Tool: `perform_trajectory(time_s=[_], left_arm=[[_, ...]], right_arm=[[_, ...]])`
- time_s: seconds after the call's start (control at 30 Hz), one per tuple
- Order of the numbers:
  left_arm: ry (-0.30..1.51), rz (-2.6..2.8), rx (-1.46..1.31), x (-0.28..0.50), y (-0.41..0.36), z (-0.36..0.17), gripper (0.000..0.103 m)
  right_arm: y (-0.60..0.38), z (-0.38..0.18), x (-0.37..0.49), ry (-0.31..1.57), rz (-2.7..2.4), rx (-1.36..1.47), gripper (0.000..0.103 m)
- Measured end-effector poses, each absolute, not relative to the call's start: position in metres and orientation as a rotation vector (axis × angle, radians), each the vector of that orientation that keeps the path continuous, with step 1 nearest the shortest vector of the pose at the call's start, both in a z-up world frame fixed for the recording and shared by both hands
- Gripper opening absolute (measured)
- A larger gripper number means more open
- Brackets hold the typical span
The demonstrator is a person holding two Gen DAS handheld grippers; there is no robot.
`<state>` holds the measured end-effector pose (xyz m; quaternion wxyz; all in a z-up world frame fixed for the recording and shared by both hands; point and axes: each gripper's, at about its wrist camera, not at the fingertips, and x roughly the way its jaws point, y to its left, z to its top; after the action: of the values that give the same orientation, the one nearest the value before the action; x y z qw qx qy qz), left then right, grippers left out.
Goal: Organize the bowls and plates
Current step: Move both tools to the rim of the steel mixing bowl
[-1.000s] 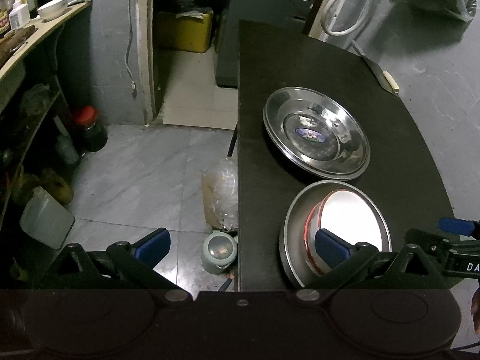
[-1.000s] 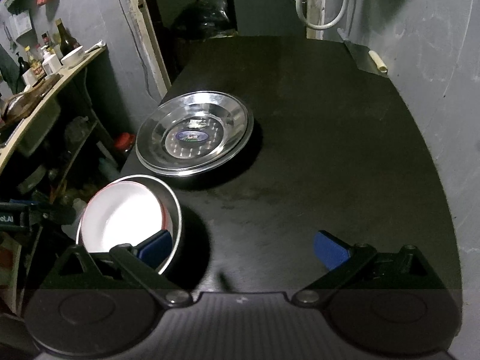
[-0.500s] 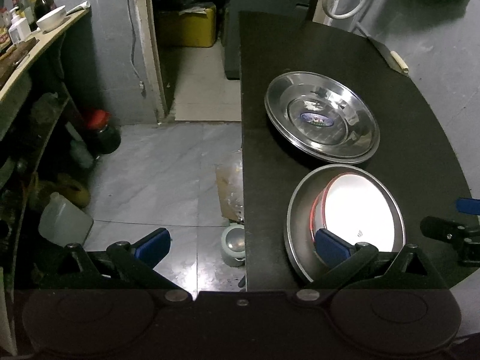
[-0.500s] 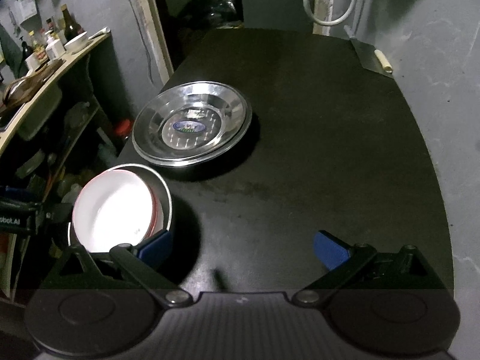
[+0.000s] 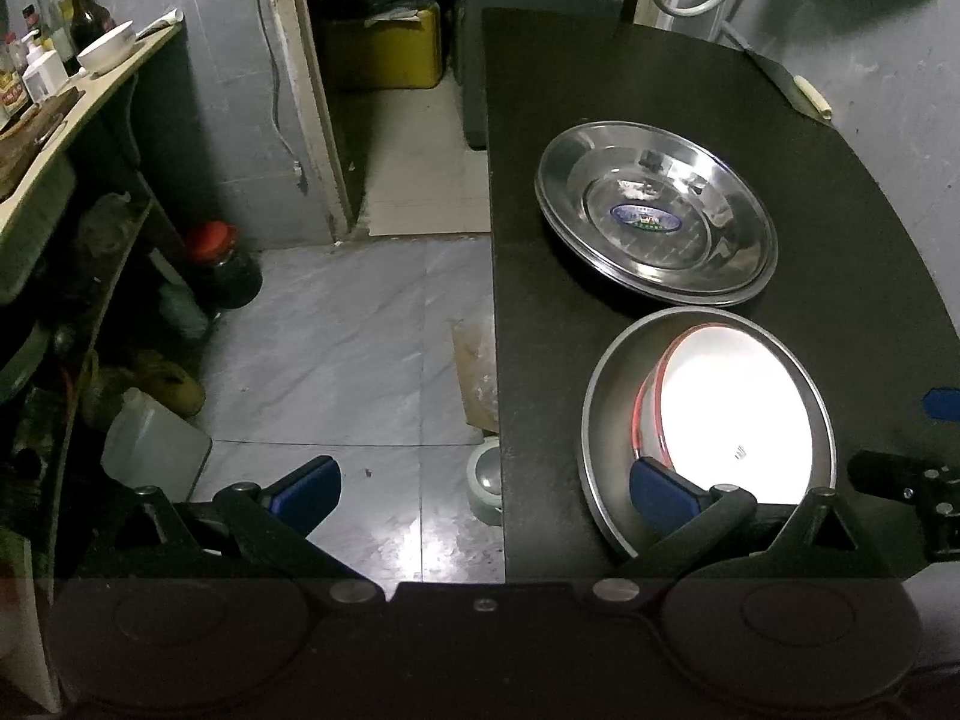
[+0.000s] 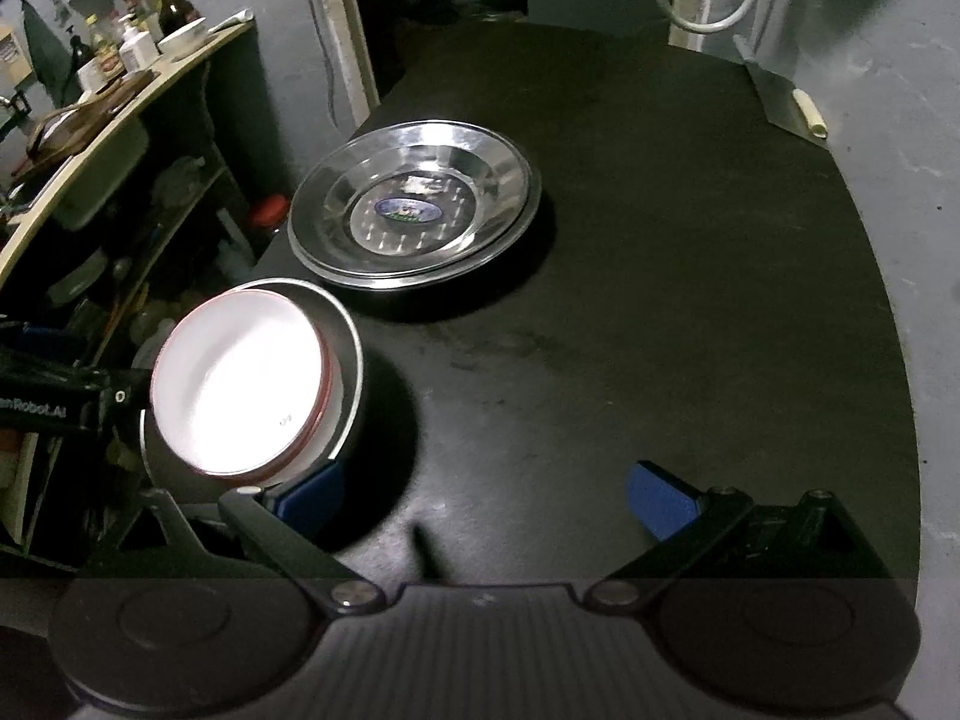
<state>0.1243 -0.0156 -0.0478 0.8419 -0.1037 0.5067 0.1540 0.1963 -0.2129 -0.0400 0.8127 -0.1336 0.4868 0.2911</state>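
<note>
Since a second ago we have drawn both grippers back; the plates (image 5: 657, 222) look farther off. Our left gripper (image 5: 483, 489) and right gripper (image 6: 483, 498) gape wide, empty; the white bowl (image 6: 240, 384) sits in a steel bowl (image 5: 606, 420).

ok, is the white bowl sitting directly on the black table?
No, the white bowl with the red rim sits nested inside a grey metal bowl, which is what rests on the black table.

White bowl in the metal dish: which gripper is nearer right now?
Left. The left gripper has one finger over the white bowl; the right gripper sits just beside it, over the table.
</note>
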Motion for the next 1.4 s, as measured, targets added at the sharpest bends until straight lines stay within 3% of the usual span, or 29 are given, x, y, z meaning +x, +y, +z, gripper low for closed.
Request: perform_trajectory(time_s=[1.4], left_arm=[[1.109,0.339,-0.139,0.13,-0.023,-0.057,0.102]], right_arm=[[-0.202,-0.047,0.206,1.052,0.708,-0.287,0.103]])
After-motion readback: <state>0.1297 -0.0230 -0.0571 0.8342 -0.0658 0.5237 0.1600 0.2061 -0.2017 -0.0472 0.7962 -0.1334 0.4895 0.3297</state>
